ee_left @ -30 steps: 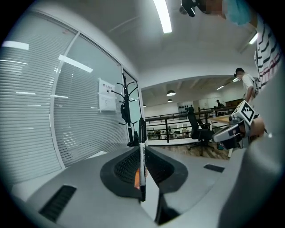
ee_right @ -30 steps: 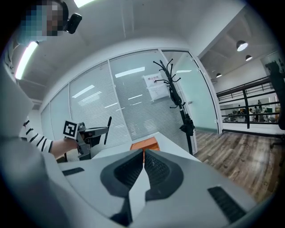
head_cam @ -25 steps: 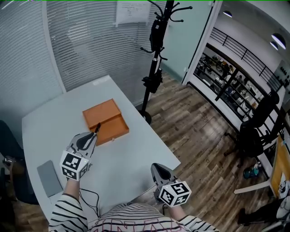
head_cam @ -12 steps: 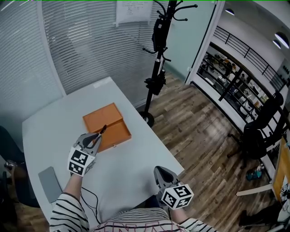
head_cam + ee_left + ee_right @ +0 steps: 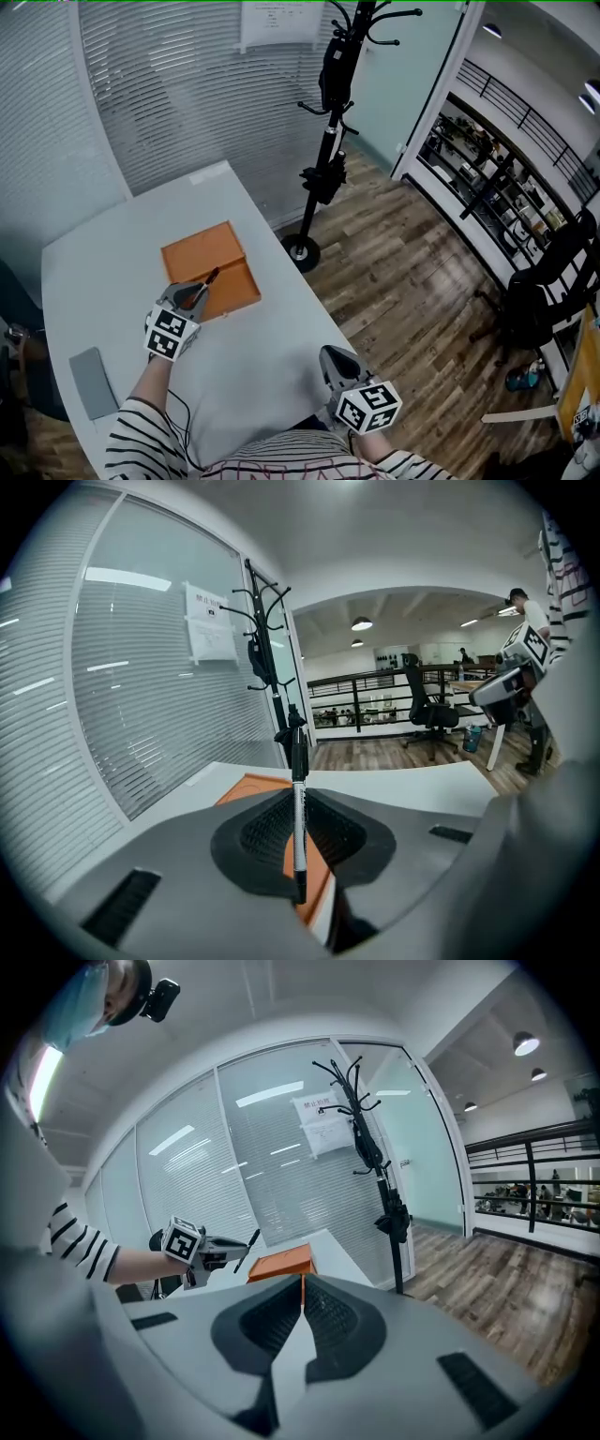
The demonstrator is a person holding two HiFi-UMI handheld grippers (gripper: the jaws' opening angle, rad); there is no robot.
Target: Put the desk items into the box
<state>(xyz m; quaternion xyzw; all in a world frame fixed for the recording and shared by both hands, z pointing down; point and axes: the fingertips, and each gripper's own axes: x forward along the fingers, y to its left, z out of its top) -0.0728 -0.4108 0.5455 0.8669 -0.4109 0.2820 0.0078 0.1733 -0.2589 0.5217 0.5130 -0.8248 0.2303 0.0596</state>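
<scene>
Pen (image 5: 298,799) is pinched near its middle by the left hand-held gripper (image 5: 197,292), up by the orange box (image 5: 199,251) on the surface (image 5: 112,258). It looks light, thin, stiff and slippery. The right hand-held gripper (image 5: 331,359) is closed on nothing.

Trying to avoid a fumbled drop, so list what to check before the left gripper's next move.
1. Pen clamped in left gripper: ok.
2. Pen tip above the orange box: ok, as seen from the head view.
3. Box open to take it: cannot tell.
4. Right gripper shut, empty, away from the box: ok.
5. Grey flat item boxed: not ok, it lies on the desk.
</scene>
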